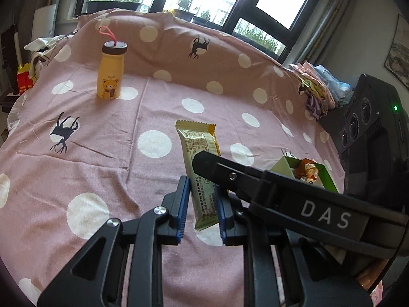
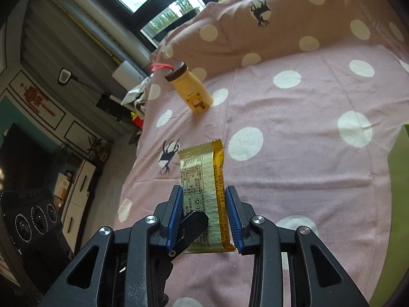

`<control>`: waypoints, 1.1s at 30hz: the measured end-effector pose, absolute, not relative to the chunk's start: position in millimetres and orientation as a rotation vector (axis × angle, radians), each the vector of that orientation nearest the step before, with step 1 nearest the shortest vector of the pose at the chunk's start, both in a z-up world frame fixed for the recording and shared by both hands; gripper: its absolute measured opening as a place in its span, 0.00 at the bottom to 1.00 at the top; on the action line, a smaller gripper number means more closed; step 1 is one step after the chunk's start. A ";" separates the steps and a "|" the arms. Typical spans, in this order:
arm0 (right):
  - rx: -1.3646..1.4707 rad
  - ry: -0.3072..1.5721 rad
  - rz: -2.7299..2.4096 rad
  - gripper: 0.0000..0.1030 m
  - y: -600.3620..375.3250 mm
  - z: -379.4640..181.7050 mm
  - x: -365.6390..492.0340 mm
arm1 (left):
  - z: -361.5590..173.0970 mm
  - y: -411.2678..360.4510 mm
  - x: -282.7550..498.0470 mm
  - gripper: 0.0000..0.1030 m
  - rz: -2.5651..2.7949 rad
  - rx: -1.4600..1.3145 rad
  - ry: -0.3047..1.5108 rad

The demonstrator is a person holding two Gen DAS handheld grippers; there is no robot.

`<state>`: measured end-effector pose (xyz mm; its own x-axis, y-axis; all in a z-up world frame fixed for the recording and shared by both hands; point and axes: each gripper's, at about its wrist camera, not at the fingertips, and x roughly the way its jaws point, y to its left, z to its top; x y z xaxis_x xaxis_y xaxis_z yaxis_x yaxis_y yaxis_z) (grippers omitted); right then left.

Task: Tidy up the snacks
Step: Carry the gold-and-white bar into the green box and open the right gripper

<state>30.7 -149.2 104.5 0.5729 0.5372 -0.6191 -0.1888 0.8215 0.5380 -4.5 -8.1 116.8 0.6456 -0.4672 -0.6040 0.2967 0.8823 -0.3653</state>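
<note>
Both your grippers straddle the snack bar point(image 1: 202, 168): the left gripper point(image 1: 202, 204) looks clamped on its near end, while the right gripper point(image 2: 204, 217) is spread around it, pads just beside the wrapper, though contact is hard to judge. It should be light, crinkly and slick, so pinch mid-body across its width, not the flimsy sealed ends. The box point(image 1: 317, 176) sits right of the left gripper.
</note>
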 end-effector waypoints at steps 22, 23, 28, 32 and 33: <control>0.522 0.661 0.229 0.36 -287.4 133.1 -50.6 | 144.4 -162.5 -55.2 0.18 -0.694 -0.088 0.676; 0.538 0.656 0.219 0.36 -296.8 132.5 -53.1 | 144.5 -173.8 -56.3 0.18 -0.707 -0.074 0.675; 0.605 0.628 0.144 0.36 -343.9 131.1 -69.4 | 145.5 -218.4 -58.8 0.18 -0.760 -0.027 0.678; 0.662 0.598 0.104 0.36 -373.3 129.6 -83.2 | 142.1 -247.0 -56.7 0.18 -0.803 -0.001 0.695; 0.677 0.591 0.091 0.36 -381.3 128.3 -86.9 | 139.9 -254.3 -56.2 0.19 -0.810 0.008 0.703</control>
